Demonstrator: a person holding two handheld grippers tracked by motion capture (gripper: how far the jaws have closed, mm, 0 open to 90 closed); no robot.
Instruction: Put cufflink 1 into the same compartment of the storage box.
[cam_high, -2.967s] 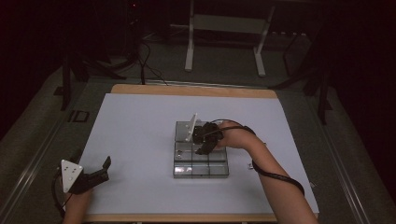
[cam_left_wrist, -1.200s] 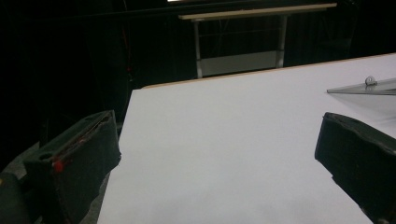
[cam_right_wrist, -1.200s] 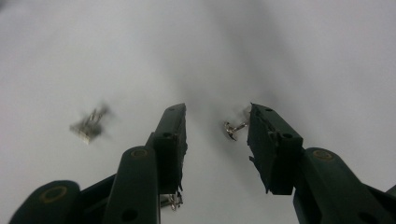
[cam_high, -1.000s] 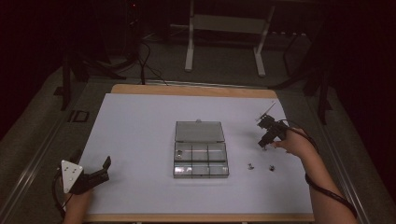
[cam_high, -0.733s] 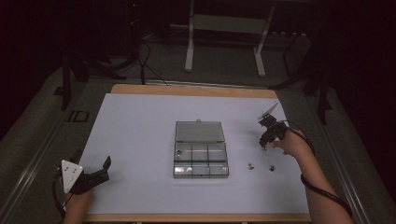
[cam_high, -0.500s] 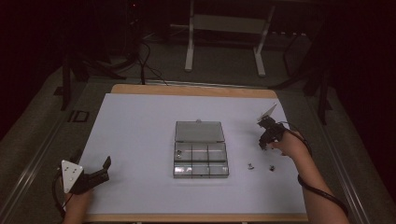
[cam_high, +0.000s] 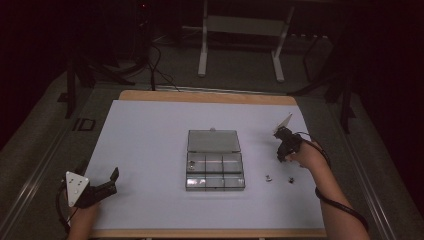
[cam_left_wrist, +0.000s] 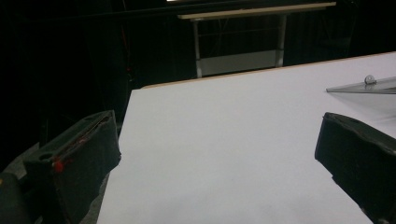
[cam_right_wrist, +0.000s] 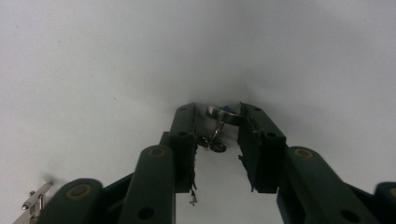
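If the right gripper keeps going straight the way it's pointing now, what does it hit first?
Most likely the small metal part lying between the right gripper's open jaws, then the white table under it. Depth is hard to judge.

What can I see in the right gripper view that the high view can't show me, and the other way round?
The right gripper view shows a small metal piece between the right tool's parted jaws. The high view shows the clear compartment box with its lid open, the left tool and two small parts. Both show the white table.

White table (cam_high: 150, 130), grey floor (cam_high: 45, 150), metal frame legs (cam_high: 202, 45) behind
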